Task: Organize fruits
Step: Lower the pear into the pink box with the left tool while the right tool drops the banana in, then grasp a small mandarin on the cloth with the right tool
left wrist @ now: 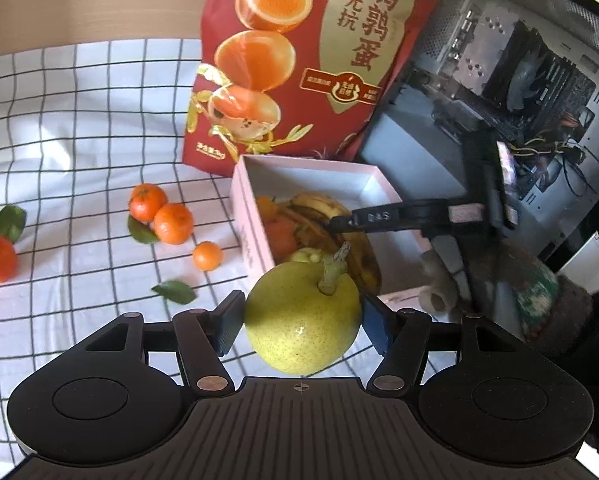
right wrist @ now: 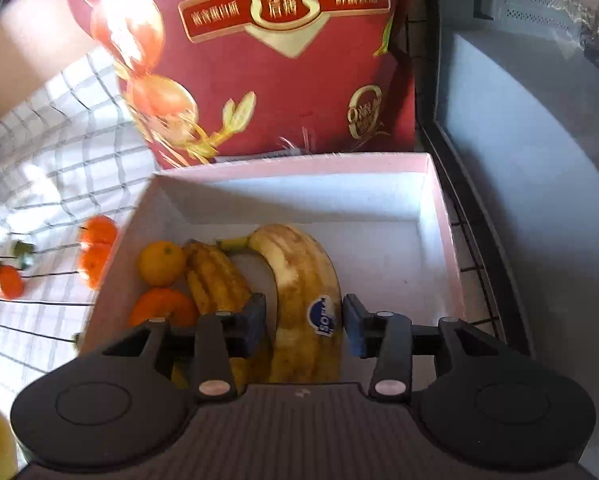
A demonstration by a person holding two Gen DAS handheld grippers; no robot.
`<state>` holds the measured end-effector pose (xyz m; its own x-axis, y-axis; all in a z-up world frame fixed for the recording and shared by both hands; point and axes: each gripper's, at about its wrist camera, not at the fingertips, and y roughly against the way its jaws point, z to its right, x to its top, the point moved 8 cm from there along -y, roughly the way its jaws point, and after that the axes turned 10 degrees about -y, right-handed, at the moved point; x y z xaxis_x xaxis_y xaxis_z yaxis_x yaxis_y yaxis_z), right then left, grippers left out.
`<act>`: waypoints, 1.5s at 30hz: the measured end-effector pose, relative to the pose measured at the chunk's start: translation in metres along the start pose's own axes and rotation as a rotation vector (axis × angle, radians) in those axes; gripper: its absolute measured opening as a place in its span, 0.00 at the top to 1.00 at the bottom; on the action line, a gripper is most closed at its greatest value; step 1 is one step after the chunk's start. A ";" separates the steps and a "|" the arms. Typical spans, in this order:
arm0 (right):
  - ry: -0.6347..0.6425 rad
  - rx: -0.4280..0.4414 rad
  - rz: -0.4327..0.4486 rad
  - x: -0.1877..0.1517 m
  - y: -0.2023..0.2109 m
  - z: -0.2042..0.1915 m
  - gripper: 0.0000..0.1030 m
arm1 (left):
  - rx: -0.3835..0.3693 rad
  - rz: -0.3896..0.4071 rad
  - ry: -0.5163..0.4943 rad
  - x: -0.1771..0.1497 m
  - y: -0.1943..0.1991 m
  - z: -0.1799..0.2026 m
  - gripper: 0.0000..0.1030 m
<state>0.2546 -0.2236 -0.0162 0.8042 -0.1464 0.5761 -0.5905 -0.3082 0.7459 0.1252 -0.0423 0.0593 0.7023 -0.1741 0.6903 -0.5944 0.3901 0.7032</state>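
The left tool (left wrist: 302,326) is clamping a speckled yellow-green pear (left wrist: 302,320) at the pink box's (left wrist: 246,224) six o'clock; the right tool (right wrist: 304,322) is hanging apart around a browning banana (right wrist: 305,300) inside.

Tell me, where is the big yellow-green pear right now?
In the left wrist view the big yellow-green pear sits clamped in the left gripper, just in front of the pink cardboard box.

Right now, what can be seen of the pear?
The pear is yellow-green, finely speckled, with a glossy highlight and a short brownish-green stem tilted up and away from the camera. It sits clamped between the blue pads of the left gripper, apparently held above the checked cloth, just short of the pink box.
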 end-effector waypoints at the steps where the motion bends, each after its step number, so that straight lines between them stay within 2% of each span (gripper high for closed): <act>1: 0.003 0.012 0.014 -0.002 0.007 0.000 0.59 | 0.003 -0.002 -0.007 0.004 -0.003 0.003 0.34; 4: 0.020 0.073 0.085 -0.010 0.042 -0.002 0.56 | -0.001 0.000 -0.010 0.020 -0.012 0.011 0.34; 7: 0.071 0.107 0.171 -0.030 0.086 -0.004 0.47 | -0.013 0.010 0.000 0.044 -0.025 0.016 0.34; 11: 0.170 0.063 0.238 -0.055 0.118 0.002 0.46 | -0.042 0.001 -0.043 0.084 -0.067 0.034 0.34; 16: 0.208 0.019 0.250 -0.071 0.122 0.011 0.46 | -0.064 -0.064 -0.063 0.114 -0.153 0.060 0.34; 19: 0.176 0.029 0.234 -0.074 0.117 0.017 0.46 | -0.019 -0.086 -0.065 0.120 -0.200 0.064 0.34; 23: 0.200 0.034 0.253 -0.079 0.119 0.014 0.46 | 0.041 -0.096 -0.067 0.115 -0.231 0.063 0.34; 25: 0.205 0.042 0.249 -0.081 0.120 0.014 0.46 | 0.037 -0.106 -0.054 0.109 -0.240 0.062 0.34; 28: 0.203 0.059 0.219 -0.085 0.114 0.014 0.46 | 0.029 -0.097 -0.028 0.106 -0.242 0.059 0.34; 31: 0.216 0.071 0.202 -0.088 0.110 0.011 0.46 | 0.042 -0.116 -0.051 0.109 -0.239 0.061 0.35; 33: 0.222 0.079 0.193 -0.087 0.108 0.008 0.46 | 0.033 -0.098 -0.048 0.115 -0.232 0.063 0.37; 37: 0.240 0.082 0.204 -0.087 0.107 0.000 0.38 | 0.002 -0.049 -0.006 0.128 -0.210 0.057 0.38; 42: 0.250 0.061 0.210 -0.087 0.107 -0.011 0.38 | -0.013 0.037 0.041 0.131 -0.161 0.036 0.38; 45: 0.256 0.050 0.225 -0.085 0.111 -0.021 0.38 | -0.009 0.094 0.081 0.111 -0.115 0.013 0.38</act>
<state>0.1192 -0.2256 0.0249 0.6075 0.0229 0.7940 -0.7416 -0.3415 0.5773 0.2665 -0.1181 0.0578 0.6730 -0.0627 0.7370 -0.6561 0.4095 0.6340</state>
